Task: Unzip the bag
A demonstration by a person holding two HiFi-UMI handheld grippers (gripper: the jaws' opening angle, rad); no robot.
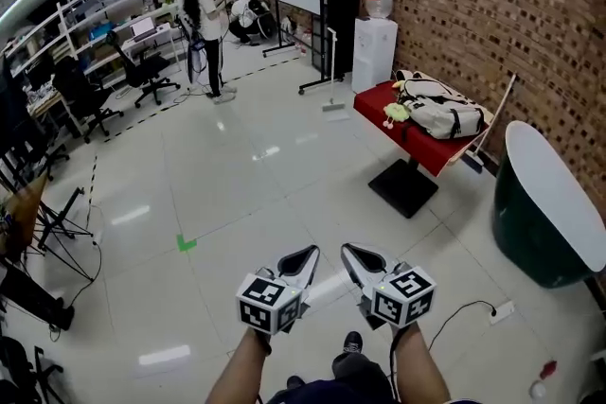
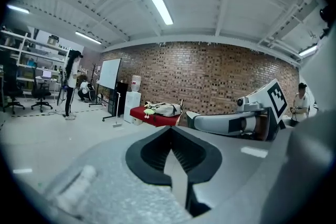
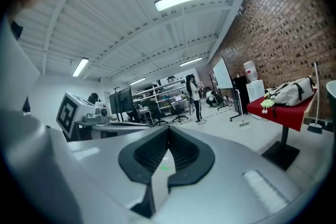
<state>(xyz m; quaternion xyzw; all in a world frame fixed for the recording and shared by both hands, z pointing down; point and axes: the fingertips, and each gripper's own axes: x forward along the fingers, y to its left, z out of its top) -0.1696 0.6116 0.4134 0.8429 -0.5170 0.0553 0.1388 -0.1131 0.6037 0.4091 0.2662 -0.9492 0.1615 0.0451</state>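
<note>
- Left tongs (image 1: 301, 260): we hold them low over the floor, well short of the red bench (image 1: 421, 154). Their jaws are pressed together with nothing between them.
- Right tongs (image 1: 358, 262): just beside the left pair, on the side toward the bench. These jaws are likewise closed and empty.
- Backpack (image 1: 443, 115): pale with dark straps, it lies on the bench top with a small plush toy (image 1: 396, 113) at its left end. It is well apart from both tongs, ahead and to our right.
- Its long axis seems to follow the bench's length, from far left to near right. We cannot make out the zipper from here.
- We judge the unzipping not begun. We must first walk up to the bench, and the right tongs are slightly nearer.
</note>
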